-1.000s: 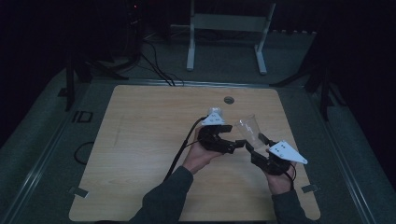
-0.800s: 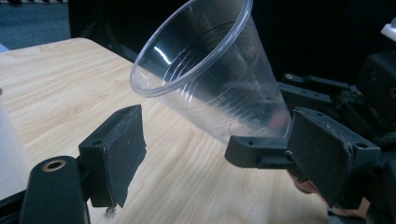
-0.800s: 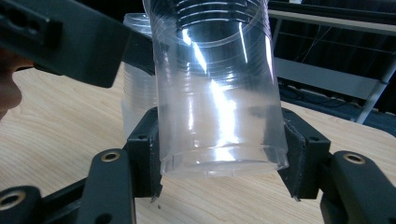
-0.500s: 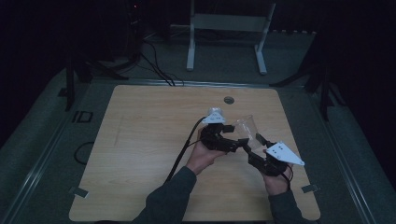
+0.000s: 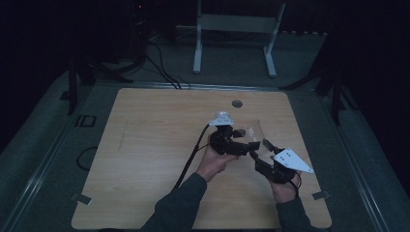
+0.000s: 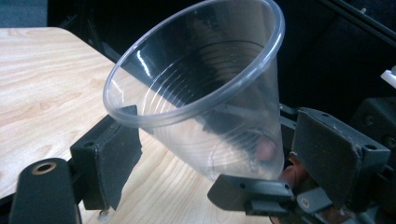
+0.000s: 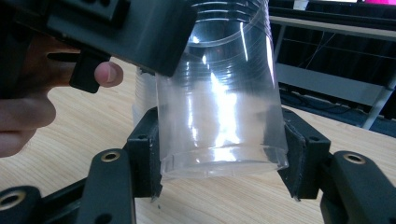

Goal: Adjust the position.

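Observation:
A clear plastic cup hangs tilted over the right half of the wooden table, between both hands. My right gripper is shut on the cup near its base, with a pad pressed against each side. My left gripper has just been opening. The cup still lies between its jaws near the rim, and the right-hand pad stands clear of the wall. In the high view the left gripper comes at the cup from the left and the right gripper from below right.
A small dark round hole sits near the table's far edge. A white metal stand and cables lie on the floor beyond the table. The room around is dark.
The left hand has shifted very slightly beside the cup. The right hand and the cup keep their place.

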Demonstrator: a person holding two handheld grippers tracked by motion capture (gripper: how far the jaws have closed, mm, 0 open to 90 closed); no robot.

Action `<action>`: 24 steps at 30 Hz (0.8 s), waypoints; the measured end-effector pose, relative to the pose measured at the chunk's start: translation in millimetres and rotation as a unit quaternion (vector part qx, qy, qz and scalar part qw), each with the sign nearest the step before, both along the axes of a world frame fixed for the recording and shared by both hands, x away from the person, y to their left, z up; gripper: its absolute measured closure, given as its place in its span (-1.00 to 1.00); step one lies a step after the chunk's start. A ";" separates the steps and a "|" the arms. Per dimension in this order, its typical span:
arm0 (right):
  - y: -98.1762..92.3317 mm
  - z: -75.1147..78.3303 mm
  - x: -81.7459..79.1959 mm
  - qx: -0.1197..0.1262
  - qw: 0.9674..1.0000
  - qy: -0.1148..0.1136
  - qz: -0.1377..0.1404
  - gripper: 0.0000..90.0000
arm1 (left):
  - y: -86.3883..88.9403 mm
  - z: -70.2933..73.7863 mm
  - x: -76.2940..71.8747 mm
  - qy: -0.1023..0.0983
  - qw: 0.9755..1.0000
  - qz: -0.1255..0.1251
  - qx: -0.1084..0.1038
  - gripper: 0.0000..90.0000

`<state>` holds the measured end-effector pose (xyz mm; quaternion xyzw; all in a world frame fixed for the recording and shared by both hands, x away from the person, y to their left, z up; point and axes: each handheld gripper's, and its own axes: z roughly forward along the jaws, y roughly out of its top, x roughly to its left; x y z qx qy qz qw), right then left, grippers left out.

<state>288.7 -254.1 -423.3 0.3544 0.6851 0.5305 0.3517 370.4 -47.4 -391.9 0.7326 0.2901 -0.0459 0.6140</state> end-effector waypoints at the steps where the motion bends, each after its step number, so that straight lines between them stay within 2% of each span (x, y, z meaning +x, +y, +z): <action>1: 0.2 -0.1 -0.2 0.001 1.000 0.000 0.001 -0.08 | 0.1 -0.1 0.6 0.001 1.000 -0.001 -0.004 -0.66; 12: 1.7 -1.3 -0.9 0.002 1.000 0.000 0.008 -0.09 | -2.1 -0.5 2.1 0.010 0.999 0.012 -0.028 -0.65; 24: 1.2 -1.8 0.5 -0.001 1.000 0.006 0.013 -0.09 | -0.2 -1.0 1.2 0.009 0.999 0.023 -0.046 -0.44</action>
